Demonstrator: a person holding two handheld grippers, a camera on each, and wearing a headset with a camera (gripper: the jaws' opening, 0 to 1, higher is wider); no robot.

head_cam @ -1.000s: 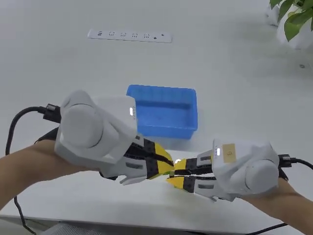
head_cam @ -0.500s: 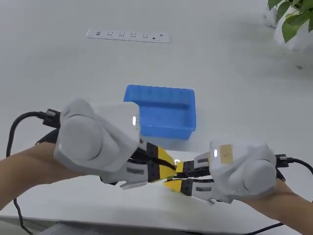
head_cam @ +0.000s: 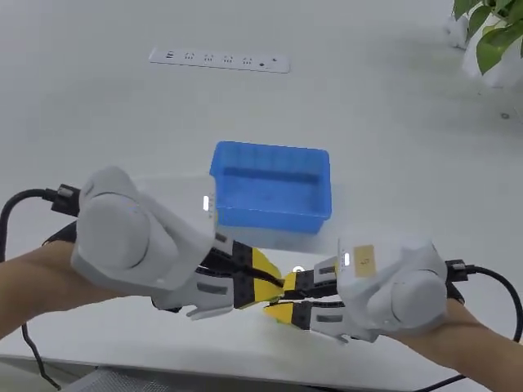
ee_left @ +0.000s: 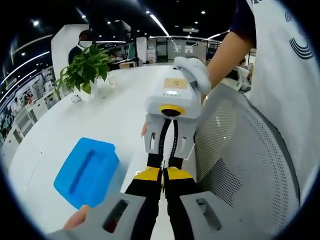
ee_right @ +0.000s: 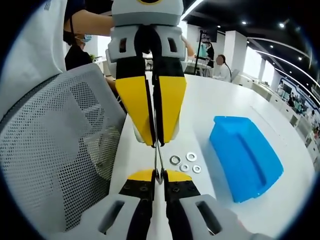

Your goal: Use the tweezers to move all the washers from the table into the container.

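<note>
both sets of jaws closed on tweezers (ee_right: 157, 157): left gripper (ee_right: 154, 140) at far end, right gripper (ee_right: 159, 176) at near end. seemingly pressed together, tips hidden. four washers (ee_right: 175, 160) loose on table (ee_right: 200, 110), just beside blue container (ee_right: 245, 150).

risk: thin tweezers twisting or slipping on release of either grip, falling near table edge, scattering washers.

yellow sticker (head_cam: 364, 260) on right gripper and shirt print (ee_left: 300, 45): unreadable.

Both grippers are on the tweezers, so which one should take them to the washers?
Probably the right gripper: the tweezers sit between its jaws and the washers lie just beside them. The left gripper faces it, tip to tip.
</note>
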